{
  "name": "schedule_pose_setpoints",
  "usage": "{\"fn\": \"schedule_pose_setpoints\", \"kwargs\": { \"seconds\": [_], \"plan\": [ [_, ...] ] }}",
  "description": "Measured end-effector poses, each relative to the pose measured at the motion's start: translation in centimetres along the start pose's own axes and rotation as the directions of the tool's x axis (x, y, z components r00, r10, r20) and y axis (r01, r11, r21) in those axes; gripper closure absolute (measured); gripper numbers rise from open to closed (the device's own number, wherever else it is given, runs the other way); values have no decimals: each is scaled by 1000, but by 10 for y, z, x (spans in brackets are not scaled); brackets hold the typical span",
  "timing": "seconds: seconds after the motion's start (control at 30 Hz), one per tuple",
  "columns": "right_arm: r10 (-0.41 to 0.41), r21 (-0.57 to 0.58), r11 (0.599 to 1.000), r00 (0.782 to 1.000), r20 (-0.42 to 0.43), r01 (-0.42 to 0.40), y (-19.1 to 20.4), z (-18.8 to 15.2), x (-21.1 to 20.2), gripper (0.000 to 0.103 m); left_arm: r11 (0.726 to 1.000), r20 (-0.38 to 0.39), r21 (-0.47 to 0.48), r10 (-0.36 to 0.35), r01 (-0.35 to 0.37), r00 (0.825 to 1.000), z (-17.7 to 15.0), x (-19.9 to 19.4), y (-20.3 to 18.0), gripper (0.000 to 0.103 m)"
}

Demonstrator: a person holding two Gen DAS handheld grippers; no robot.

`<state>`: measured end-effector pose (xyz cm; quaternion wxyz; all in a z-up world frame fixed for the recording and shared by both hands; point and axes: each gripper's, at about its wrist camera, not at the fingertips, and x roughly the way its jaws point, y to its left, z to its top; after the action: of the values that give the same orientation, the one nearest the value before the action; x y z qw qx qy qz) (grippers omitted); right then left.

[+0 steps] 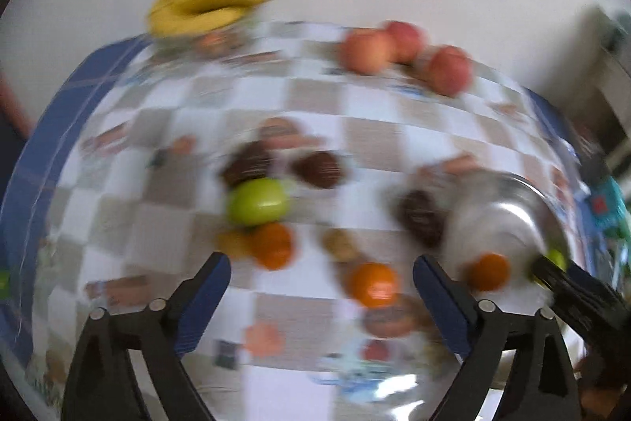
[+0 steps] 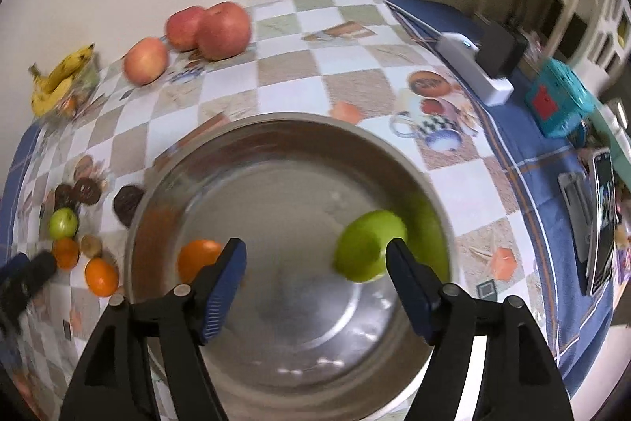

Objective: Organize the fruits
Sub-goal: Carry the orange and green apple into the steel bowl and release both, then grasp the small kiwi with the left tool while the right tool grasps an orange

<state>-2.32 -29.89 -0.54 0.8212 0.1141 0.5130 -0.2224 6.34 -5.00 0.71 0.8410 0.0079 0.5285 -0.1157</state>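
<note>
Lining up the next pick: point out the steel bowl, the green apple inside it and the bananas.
steel bowl [image 2: 284,129], right wrist view, far rim.
green apple [image 2: 364,247], right wrist view, middle of its skin.
bananas [image 1: 209,6], left wrist view, middle of the bunch.

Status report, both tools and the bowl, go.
Right tool open over steel bowl. Green apple, orange inside. Left tool open, empty.

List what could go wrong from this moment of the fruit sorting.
1. The green apple looks blurred against the steel bowl's far wall; it may still be rolling and could knock the orange already inside.
2. The left tongs are open above loose oranges; the blurred view suggests fast motion, so a grab may nudge fruit away.
3. The right tongs hang open over the bowl and might clip its rim.
</note>
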Motion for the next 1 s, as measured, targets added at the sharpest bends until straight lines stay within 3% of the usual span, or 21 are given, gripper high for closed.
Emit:
{"fn": "schedule_pose_setpoints", "kwargs": {
  "seconds": [0.17, 0.3, 0.5, 0.63, 0.8, 1.0],
  "plan": [
    [25, -40, 999, 1000, -4, -25, 28, -5, -2, 25, 984, -23, -138, 107, -109, 994, 2, 9, 55, 1],
    [40, -72, 997, 999, 0, -40, 52, -9, -6, 19, 962, -41, -226, 149, -155, 988, 1, 12, 86, 0],
    [111, -122, 987, 993, 23, -108, 88, -15, -10, 7, 947, -23, -252, 199, -199, 980, 0, 10, 105, 0],
    [140, -185, 974, 988, 60, -126, 109, -18, -16, 5, 951, 8, -257, 177, -169, 984, 2, 7, 107, 0],
    [206, -177, 964, 978, 23, -199, 120, -17, -12, 5, 965, 72, -241, 126, -106, 989, 7, 3, 106, 0],
    [236, -191, 954, 972, 8, -230, 126, -20, -15, 5, 970, 51, -241, 24, -11, 998, 10, 13, 107, 0]
  ]
}}
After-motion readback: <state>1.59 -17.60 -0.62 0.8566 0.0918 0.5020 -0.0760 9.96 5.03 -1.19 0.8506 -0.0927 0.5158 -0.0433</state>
